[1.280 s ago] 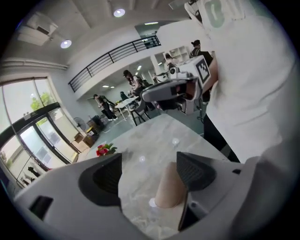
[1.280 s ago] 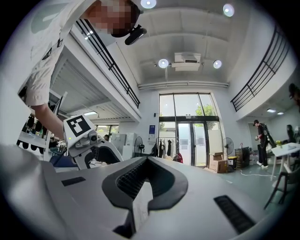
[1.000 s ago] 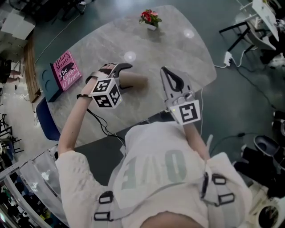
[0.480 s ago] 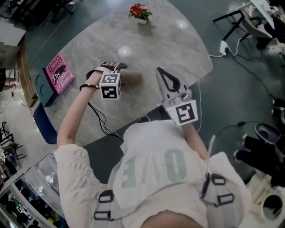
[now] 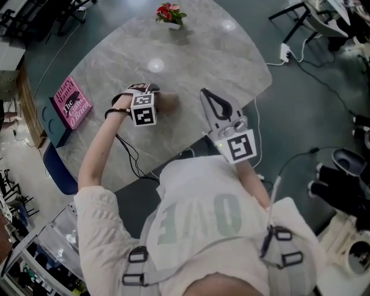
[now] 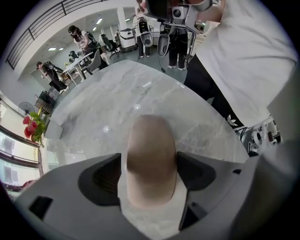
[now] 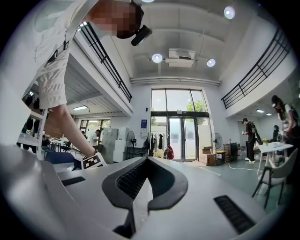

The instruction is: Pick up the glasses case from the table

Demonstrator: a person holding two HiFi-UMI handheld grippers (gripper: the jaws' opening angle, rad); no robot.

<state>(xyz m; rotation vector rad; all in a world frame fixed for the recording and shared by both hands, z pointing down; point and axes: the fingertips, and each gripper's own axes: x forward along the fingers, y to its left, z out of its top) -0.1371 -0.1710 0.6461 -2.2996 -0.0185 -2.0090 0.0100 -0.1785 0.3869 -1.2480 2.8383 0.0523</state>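
Note:
A tan, rounded glasses case (image 6: 150, 140) lies lengthwise between the jaws of my left gripper (image 6: 150, 161), which press against both of its sides. In the head view the case (image 5: 169, 103) shows as a brown blur on the grey marble table (image 5: 202, 52), just right of the left gripper (image 5: 157, 95) and its marker cube. I cannot tell whether the case is off the tabletop. My right gripper (image 5: 204, 93) hangs shut and empty above the table's near edge, to the right of the case. In its own view the right gripper (image 7: 147, 164) points out into the hall.
A pink book (image 5: 71, 103) lies on a dark blue box at the table's left end. A small pot of red flowers (image 5: 170, 13) stands at the far edge. A black cable (image 5: 130, 157) hangs off the near edge. A blue chair (image 5: 58, 169) stands below left.
My left gripper has slid right from beside the case to over it, and its jaws now stand against the case. The right gripper has hardly moved.

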